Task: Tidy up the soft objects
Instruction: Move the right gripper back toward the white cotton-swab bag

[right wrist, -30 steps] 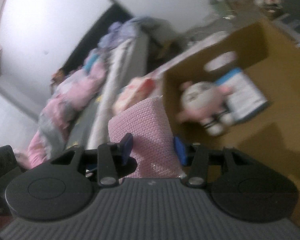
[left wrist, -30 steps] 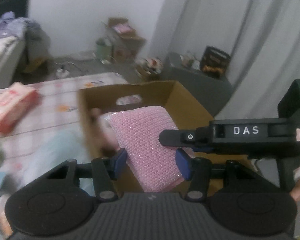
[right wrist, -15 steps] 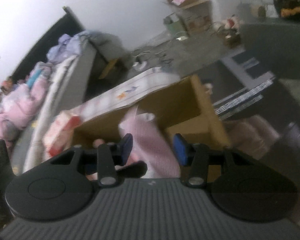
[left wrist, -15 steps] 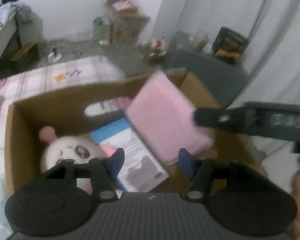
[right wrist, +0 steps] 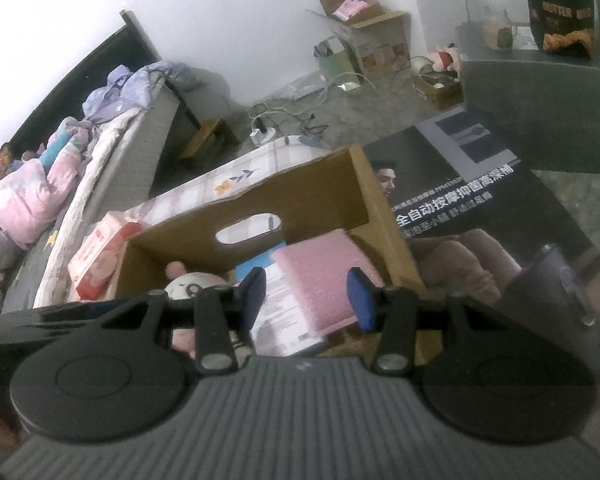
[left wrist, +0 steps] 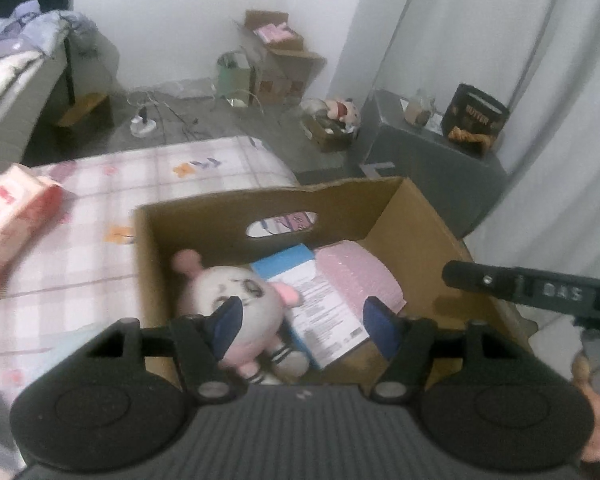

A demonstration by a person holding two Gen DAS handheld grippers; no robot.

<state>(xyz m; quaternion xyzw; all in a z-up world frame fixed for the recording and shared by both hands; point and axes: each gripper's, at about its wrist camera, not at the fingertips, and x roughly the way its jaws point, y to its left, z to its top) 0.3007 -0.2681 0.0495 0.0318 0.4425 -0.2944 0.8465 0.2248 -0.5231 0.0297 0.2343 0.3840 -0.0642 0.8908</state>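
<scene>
Pink pad (left wrist: 356, 280) in cardboard box (left wrist: 416, 232) — half-hidden, left hand-held gripper (left wrist: 306, 322) opening, right hand-held gripper (right wrist: 306, 294) part-open — both empty.

The open brown box (left wrist: 416, 216) is matt corrugated cardboard with a raw-cut rim. Inside, the round white-and-pink doll (left wrist: 240, 300) looks like soft plush cloth. Against the box's right wall, the flat pink pad (right wrist: 320, 280) has a finely dimpled, foam-like skin. The blue-and-white packet (left wrist: 324, 312) is smooth printed paper or film. The checked pink tablecloth (left wrist: 140, 184) is matt.

Pink pad (left wrist: 356, 276) — brown box (left wrist: 416, 236).
</scene>
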